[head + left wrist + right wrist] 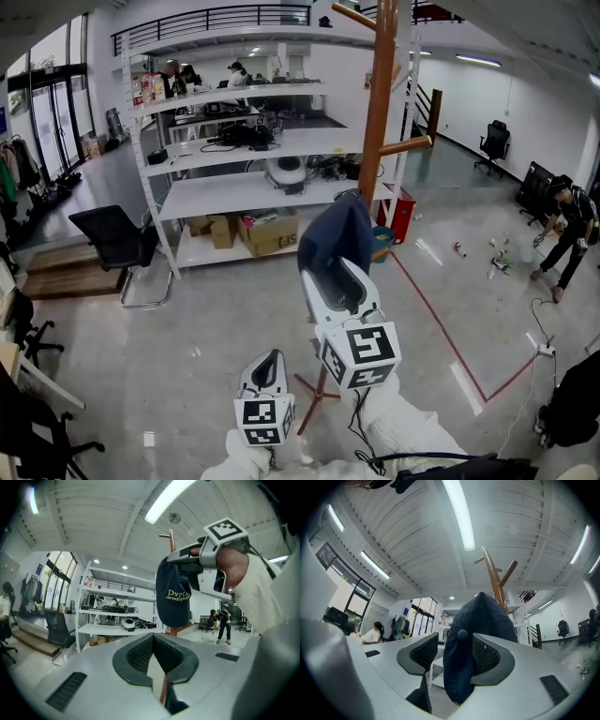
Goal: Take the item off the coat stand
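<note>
A navy cap (337,234) hangs on the wooden coat stand (380,94), low on its pole. My right gripper (337,274) reaches up to the cap and is open. In the right gripper view the cap (473,644) hangs between the two pads; the left pad stands apart from it and the right pad lies against the cloth. The stand (494,581) rises behind the cap. My left gripper (272,361) is held lower and nearer to me, shut and empty (152,637). Its view shows the cap (173,602) with pale lettering and the right gripper (187,564) at the cap's top.
A white shelving rack (234,187) with gear and cardboard boxes (267,232) stands behind the stand. A black office chair (117,239) is at the left. Red tape (441,319) runs across the floor. A person (567,225) bends over at the far right.
</note>
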Action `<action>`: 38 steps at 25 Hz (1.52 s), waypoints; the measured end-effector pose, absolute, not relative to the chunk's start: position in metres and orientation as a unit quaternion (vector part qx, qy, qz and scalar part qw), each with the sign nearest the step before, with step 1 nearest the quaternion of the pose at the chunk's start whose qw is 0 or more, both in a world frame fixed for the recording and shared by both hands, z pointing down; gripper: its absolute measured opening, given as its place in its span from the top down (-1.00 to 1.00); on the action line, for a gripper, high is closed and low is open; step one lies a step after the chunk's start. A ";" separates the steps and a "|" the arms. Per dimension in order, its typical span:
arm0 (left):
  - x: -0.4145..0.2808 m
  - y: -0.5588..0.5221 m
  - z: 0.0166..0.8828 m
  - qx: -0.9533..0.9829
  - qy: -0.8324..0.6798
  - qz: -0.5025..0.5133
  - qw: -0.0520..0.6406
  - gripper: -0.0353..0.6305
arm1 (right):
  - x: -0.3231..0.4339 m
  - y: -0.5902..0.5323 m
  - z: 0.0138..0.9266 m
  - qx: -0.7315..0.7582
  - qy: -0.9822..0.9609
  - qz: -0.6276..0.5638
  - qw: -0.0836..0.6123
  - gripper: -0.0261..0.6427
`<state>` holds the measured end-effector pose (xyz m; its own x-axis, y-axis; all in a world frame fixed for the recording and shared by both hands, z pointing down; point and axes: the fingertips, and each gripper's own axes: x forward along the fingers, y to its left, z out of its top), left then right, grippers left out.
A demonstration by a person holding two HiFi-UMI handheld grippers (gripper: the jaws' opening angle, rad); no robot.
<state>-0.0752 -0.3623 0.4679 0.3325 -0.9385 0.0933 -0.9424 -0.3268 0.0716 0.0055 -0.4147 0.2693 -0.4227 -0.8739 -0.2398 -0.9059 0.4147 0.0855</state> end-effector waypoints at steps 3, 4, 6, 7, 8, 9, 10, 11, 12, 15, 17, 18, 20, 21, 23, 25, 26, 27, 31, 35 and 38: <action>-0.079 -0.363 0.470 0.812 -0.581 0.017 0.059 0.89 | 0.005 -0.424 0.272 -0.547 0.829 0.089 0.069 0.30; -0.082 -0.363 0.471 0.810 -0.583 0.016 0.060 0.89 | 0.005 -0.426 0.273 -0.552 0.826 0.086 0.068 0.30; -0.087 -0.362 0.473 0.807 -0.588 0.015 0.062 0.89 | 0.005 -0.427 0.274 -0.559 0.821 0.086 0.070 0.30; -0.089 -0.363 0.474 0.805 -0.590 0.015 0.063 0.89 | 0.005 -0.428 0.274 -0.562 0.820 0.086 0.071 0.30; -0.092 -0.364 0.475 0.803 -0.592 0.015 0.065 0.89 | 0.005 -0.428 0.274 -0.563 0.819 0.087 0.071 0.30; -0.093 -0.364 0.476 0.802 -0.593 0.014 0.066 0.89 | 0.005 -0.429 0.274 -0.565 0.818 0.086 0.072 0.31; -0.095 -0.365 0.476 0.801 -0.595 0.014 0.067 0.89 | 0.006 -0.430 0.275 -0.566 0.817 0.085 0.074 0.33; -0.096 -0.366 0.477 0.801 -0.595 0.014 0.068 0.89 | 0.006 -0.431 0.276 -0.568 0.815 0.084 0.075 0.35; -0.096 -0.366 0.478 0.800 -0.595 0.014 0.069 0.89 | 0.007 -0.431 0.276 -0.569 0.814 0.084 0.076 0.40; -0.095 -0.367 0.480 0.801 -0.594 0.014 0.072 0.89 | 0.009 -0.430 0.276 -0.571 0.813 0.086 0.077 0.52; -0.092 -0.368 0.480 0.804 -0.591 0.013 0.073 0.89 | 0.010 -0.430 0.274 -0.571 0.813 0.087 0.077 0.59; -0.091 -0.368 0.480 0.805 -0.589 0.013 0.074 0.89 | 0.012 -0.429 0.274 -0.571 0.813 0.088 0.077 0.62; -0.087 -0.368 0.480 0.808 -0.585 0.013 0.074 0.89 | 0.014 -0.427 0.273 -0.571 0.812 0.089 0.078 0.68; -0.086 -0.368 0.480 0.809 -0.583 0.013 0.074 0.89 | 0.015 -0.425 0.272 -0.571 0.812 0.090 0.079 0.71; -0.082 -0.368 0.479 0.811 -0.581 0.013 0.075 0.89 | 0.017 -0.422 0.270 -0.568 0.814 0.092 0.082 0.75; -0.078 -0.368 0.479 0.813 -0.578 0.014 0.074 0.89 | 0.019 -0.420 0.269 -0.564 0.816 0.095 0.083 0.78; -0.076 -0.368 0.478 0.814 -0.577 0.014 0.074 0.89 | 0.020 -0.419 0.268 -0.563 0.816 0.097 0.084 0.80; -0.075 -0.368 0.478 0.815 -0.575 0.014 0.073 0.89 | 0.021 -0.418 0.267 -0.563 0.816 0.099 0.085 0.81; -0.074 -0.367 0.477 0.818 -0.571 0.015 0.070 0.89 | 0.023 -0.415 0.265 -0.565 0.814 0.107 0.086 0.85; -0.079 -0.366 0.479 0.815 -0.575 0.020 0.071 0.89 | 0.022 -0.410 0.260 -0.570 0.807 0.127 0.089 0.86; -0.083 -0.364 0.478 0.814 -0.576 0.019 0.071 0.89 | 0.018 -0.404 0.254 -0.568 0.806 0.138 0.092 0.86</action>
<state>-0.0826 -0.3643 0.4779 0.3360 -0.9351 0.1129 -0.9405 -0.3267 0.0934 0.0184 -0.4041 0.2543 -0.3367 -0.8910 -0.3046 -0.9416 0.3158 0.1172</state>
